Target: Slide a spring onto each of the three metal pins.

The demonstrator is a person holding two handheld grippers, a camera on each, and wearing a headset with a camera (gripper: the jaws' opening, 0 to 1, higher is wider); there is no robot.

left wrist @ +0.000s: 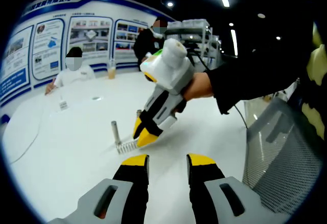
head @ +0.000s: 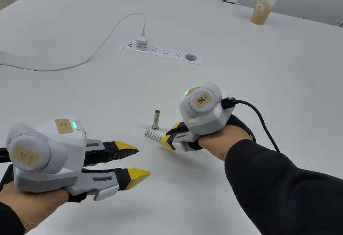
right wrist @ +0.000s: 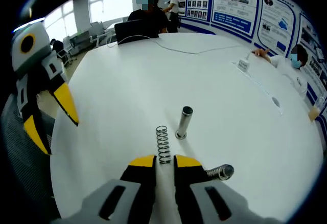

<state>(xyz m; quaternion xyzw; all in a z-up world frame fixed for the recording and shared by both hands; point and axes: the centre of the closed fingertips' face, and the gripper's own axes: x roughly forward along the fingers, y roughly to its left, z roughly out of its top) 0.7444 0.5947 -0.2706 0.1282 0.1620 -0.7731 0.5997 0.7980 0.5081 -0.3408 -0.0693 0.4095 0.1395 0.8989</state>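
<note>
Down in the head view, the left gripper (head: 131,161) sits at the lower left with its yellow-tipped jaws parted and empty, while the right gripper (head: 167,137) near the frame's centre pinches one end of a spring (head: 153,134) close to the white table (head: 241,74); a metal pin (head: 156,119) stands upright just above the spring. A power strip (head: 161,51) lies higher up, a drink cup (head: 264,5) at the upper right. Next, the left gripper view has its own jaws spread along the bottom edge; above them the right gripper (left wrist: 144,133) holds the spring (left wrist: 126,146) low by the table, the metal pin (left wrist: 116,130) just to its left. Lastly, the right gripper view shows its jaws closed on the near end of the spring (right wrist: 163,143) at bottom centre, the metal pin (right wrist: 183,122) upright just right of the spring's far end, a second pin (right wrist: 220,172) lying on its side at the lower right, and the left gripper (right wrist: 51,119) agape at the left edge.
</note>
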